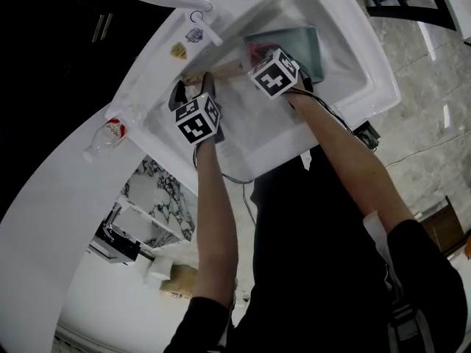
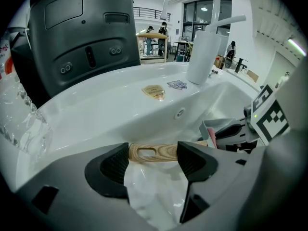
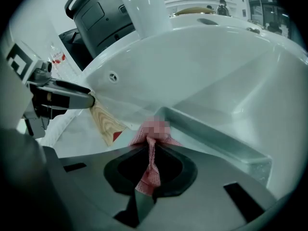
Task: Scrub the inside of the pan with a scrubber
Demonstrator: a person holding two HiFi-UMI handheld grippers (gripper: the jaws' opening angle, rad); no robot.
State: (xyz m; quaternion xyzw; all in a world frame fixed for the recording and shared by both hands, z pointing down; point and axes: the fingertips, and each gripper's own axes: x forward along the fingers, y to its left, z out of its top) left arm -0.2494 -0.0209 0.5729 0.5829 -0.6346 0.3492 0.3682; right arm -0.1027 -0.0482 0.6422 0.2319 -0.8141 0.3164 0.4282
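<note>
Pan (image 1: 303, 44) lay in sink (image 1: 352, 65), upper centre of head view. Left hand-held gripper (image 2: 153, 155) clamped its wooden handle (image 3: 107, 121). Right hand-held gripper (image 3: 150, 166) pinched red scrubber (image 3: 150, 150). Risk: scrubbing pressure could pull the thinly held scrubber free or twist the pan.

We find the sink (image 1: 372, 76) tight. The pan (image 1: 307, 44) fills its far corner, its wooden handle (image 2: 153, 153) reaches across to the left gripper (image 2: 154, 161) clamped on it, and the right gripper (image 3: 147, 170), pinching the scrubber (image 3: 161, 139), crowds the pan's near wall. The faucet (image 2: 204, 57) stands on the rim beyond the handle, while bare basin floor lies open nearer us. The counter beside the sink seems passable around a bottle (image 1: 105, 133).
</note>
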